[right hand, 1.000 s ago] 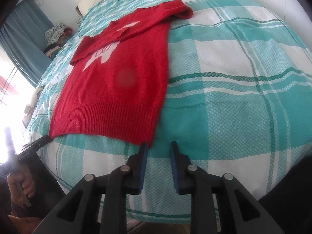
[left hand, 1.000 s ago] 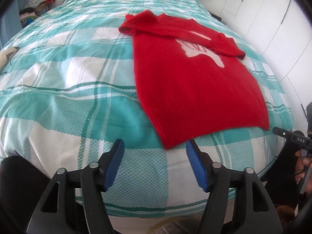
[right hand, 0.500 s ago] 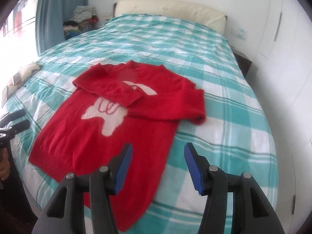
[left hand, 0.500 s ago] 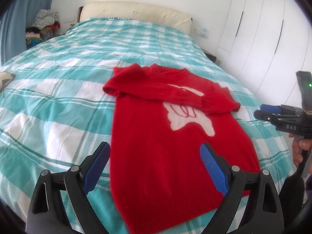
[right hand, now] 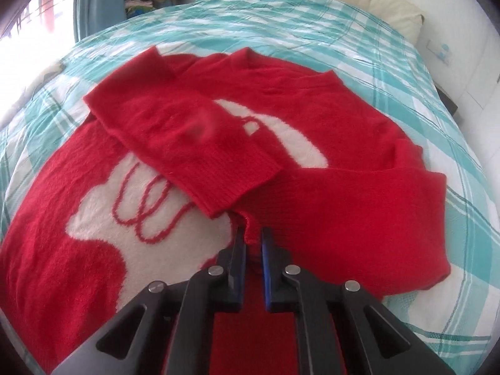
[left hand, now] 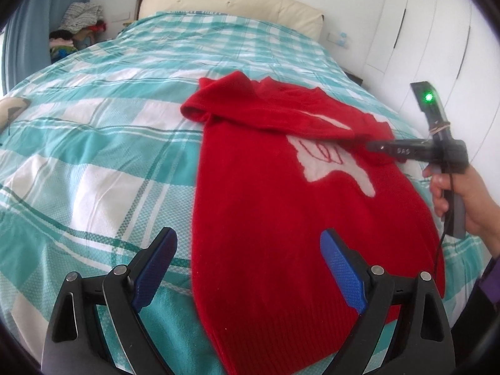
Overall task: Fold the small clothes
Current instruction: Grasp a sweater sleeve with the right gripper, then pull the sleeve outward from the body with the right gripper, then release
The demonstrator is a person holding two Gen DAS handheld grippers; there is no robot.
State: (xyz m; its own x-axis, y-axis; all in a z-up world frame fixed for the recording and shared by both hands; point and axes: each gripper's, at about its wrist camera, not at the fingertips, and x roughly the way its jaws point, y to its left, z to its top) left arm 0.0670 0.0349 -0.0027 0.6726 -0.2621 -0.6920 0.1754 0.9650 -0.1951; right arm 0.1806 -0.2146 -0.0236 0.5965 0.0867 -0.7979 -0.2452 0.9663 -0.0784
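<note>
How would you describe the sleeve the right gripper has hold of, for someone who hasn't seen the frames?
Start at the bed with the teal-and-white checked cover; a red sweater with a white motif lies flat on it. Both sleeves are folded across the chest. The right gripper is shut on the sleeve on the right in its view, the one whose cuff lies under the other sleeve's cuff.

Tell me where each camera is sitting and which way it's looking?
Left wrist: sits on the left gripper, looking up the bed toward the headboard; its open fingers hover over the red sweater hem, and the person's right hand shows.
Right wrist: sits on the right gripper, low over the sweater's chest; its fingers are pinched on a sleeve cuff.
Both see the sweater, checked bedding and headboard.
</note>
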